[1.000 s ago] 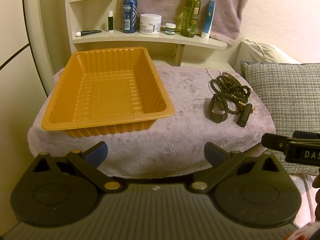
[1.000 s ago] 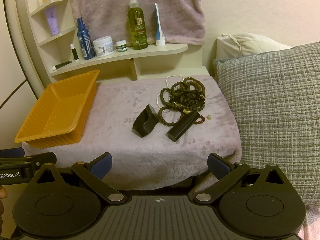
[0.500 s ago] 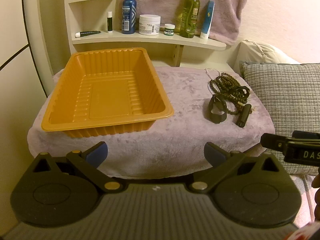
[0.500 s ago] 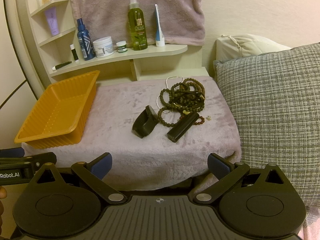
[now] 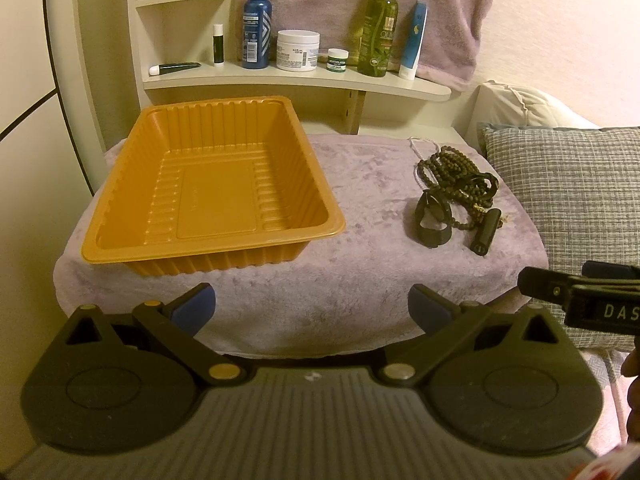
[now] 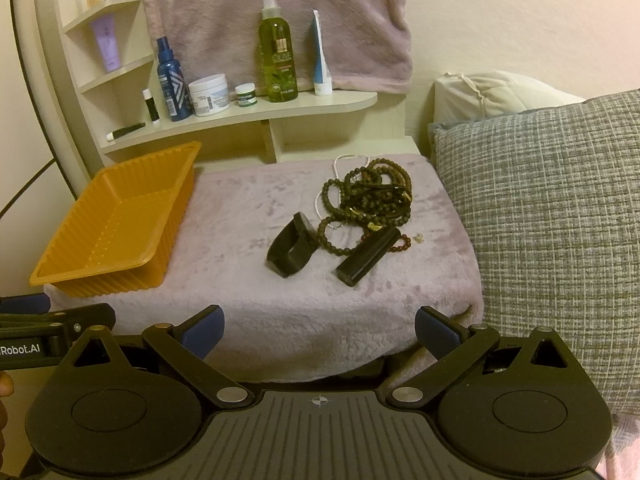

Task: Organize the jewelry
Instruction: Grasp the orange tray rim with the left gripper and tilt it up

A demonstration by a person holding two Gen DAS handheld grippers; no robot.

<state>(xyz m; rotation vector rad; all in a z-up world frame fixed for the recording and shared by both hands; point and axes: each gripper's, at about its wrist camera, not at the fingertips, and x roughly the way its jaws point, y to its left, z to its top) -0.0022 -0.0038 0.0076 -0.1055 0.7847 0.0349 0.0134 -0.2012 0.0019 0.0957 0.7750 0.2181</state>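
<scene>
Your jewelry sits in one heap toward the right of the mauve plush cover (image 6: 248,280): a tangle of dark beaded strands (image 6: 372,196) with a thin white bead string (image 6: 340,160) looping out behind it. A black cuff bracelet (image 6: 290,250) stands on edge just in front and to the left. A black cylinder (image 6: 368,256) lies touching the beads' near edge. In the left wrist view the same pile of beaded strands (image 5: 456,172), cuff bracelet (image 5: 434,220) and cylinder (image 5: 486,232) lies well apart from the orange tray (image 5: 256,104), which has nothing in it.

Compared with a second ago, none of the jewelry has shifted and the tray is where it was. The left view has drifted only slightly, and the right view looks the same.

Your left gripper (image 5: 312,306) and right gripper (image 6: 318,330) both hover short of the cover's near edge. Each has its blue pads spread wide and grips nothing.

Beyond the cover, a shelf (image 6: 280,110) carries bottles and jars, a towel (image 6: 280,20) hangs behind it, and a checked pillow (image 6: 552,220) sits to the right.
</scene>
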